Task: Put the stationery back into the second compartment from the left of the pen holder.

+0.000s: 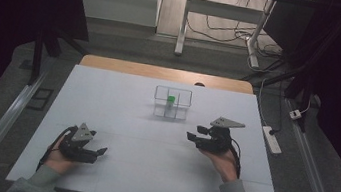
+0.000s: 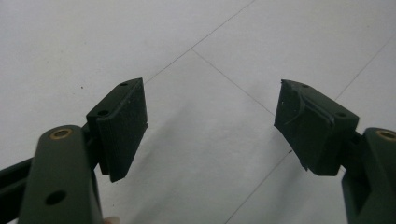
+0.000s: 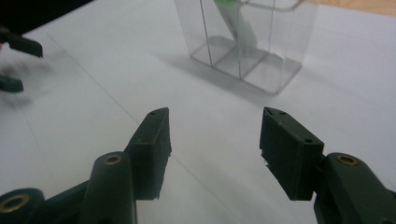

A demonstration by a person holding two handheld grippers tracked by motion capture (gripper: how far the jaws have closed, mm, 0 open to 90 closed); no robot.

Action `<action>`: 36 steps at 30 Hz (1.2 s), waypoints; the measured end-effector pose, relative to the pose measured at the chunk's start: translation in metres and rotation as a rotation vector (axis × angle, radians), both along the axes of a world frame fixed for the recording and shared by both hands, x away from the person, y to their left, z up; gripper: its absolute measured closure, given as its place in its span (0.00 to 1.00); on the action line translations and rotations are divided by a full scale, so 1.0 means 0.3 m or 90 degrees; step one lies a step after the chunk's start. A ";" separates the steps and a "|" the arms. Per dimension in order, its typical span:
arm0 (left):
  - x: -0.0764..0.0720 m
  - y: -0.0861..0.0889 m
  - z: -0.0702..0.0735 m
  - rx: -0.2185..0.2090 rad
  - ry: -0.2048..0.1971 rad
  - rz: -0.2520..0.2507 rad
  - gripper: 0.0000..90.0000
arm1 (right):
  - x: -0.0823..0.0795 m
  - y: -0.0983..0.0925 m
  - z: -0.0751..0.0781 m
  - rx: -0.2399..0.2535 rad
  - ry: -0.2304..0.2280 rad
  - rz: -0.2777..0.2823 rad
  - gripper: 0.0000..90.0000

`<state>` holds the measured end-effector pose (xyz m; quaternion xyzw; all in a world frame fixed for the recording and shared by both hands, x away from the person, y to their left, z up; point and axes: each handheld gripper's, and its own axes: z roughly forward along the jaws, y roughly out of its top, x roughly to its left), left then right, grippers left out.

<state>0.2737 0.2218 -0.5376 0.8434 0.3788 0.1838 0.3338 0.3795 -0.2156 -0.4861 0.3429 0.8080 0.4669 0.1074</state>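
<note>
Nearest to me, at the left of the white table (image 1: 113, 168), my left gripper (image 1: 100, 152) lay low over the surface in my left hand (image 1: 60, 157), its jaws pointing right. In the left gripper view those jaws stood wide apart with nothing between them, just bare tabletop crossed by thin lines.

Farther in and to the right, my right gripper (image 1: 195, 133) was held in my right hand (image 1: 223, 163), jaws pointing left across the table. In the right gripper view its jaws stood apart and empty, with white table showing in the gap.

Beyond both, near the far middle of the table, stood the clear plastic box (image 1: 172, 103), upright and divided into compartments. A green-topped item (image 1: 171, 99) leaned tilted inside one of them; I could not tell exactly which. In the right gripper view the clear plastic box (image 3: 247, 42) sat ahead of the jaws, well apart from them, untouched. Past the table's far edge ran a wooden strip (image 1: 166, 73).
</note>
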 end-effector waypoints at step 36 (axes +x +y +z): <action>0.000 -0.001 0.000 0.000 0.001 -0.003 0.28 | -0.144 -0.227 -0.079 -0.078 -0.007 -0.043 0.45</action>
